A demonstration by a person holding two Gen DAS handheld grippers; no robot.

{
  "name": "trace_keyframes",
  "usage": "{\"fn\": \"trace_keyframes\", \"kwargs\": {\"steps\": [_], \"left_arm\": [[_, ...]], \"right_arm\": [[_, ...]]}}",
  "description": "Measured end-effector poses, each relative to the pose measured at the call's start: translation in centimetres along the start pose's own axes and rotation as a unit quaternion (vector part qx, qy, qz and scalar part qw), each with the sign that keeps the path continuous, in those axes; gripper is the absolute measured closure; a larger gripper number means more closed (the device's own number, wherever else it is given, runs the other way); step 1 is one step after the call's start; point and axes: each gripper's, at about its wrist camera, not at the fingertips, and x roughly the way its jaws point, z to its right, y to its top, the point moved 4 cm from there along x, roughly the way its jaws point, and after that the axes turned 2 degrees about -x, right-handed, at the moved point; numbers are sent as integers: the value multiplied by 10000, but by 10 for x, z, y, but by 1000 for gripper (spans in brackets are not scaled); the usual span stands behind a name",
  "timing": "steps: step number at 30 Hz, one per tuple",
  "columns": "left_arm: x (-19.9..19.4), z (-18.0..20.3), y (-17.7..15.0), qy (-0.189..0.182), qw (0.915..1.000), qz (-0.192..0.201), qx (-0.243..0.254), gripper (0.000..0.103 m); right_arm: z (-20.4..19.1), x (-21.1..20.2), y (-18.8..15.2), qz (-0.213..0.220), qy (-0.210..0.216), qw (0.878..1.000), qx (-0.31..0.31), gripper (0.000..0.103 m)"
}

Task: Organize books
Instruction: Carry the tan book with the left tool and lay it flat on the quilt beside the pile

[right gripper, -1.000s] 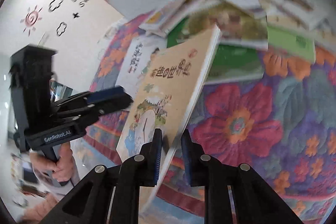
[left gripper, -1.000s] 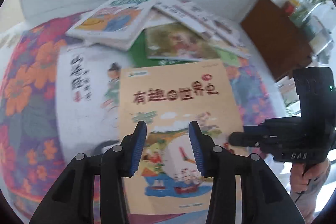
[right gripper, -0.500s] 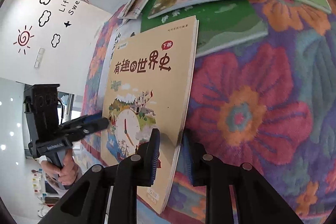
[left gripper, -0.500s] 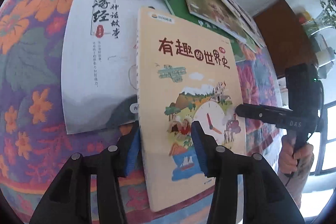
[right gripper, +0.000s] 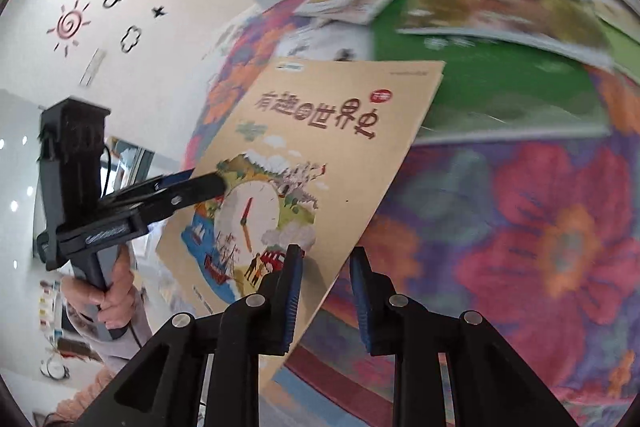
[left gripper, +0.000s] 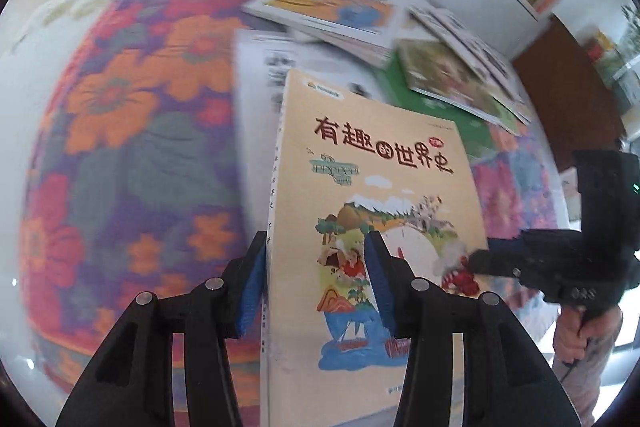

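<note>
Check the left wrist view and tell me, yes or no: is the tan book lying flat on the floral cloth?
No, the tan book stands tilted off the floral cloth, spine edge between the left tongs.

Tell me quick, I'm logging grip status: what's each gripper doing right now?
Left gripper: tongs straddle the book at its spine edge; grip cannot be told.
Right gripper: closed on the book's opposite edge.

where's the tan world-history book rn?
Tan book is raised off the floral cloth, between the left gripper at its spine edge and the right gripper at its opposite edge, near the book pile.
</note>
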Motion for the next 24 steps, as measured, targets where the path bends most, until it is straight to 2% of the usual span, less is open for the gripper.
{"fn": "trace_keyframes", "kwargs": {"steps": [9, 14, 20, 24], "left_arm": [[-37, -96, 15, 264, 9975, 355, -557, 59], [-43, -150, 19, 350, 9945, 406, -900, 59], [-31, -181, 16, 323, 9926, 291, -1132, 59], [-22, -190, 16, 467, 9920, 245, -1144, 59]], "right_arm": [[-71, 57, 44, -176, 32, 9985, -527, 79], [-104, 93, 65, -334, 126, 9966, -738, 79], [-117, 132, 72, -591, 27, 9945, -861, 79], [-114, 144, 69, -696, -50, 9939, -851, 79]]}}
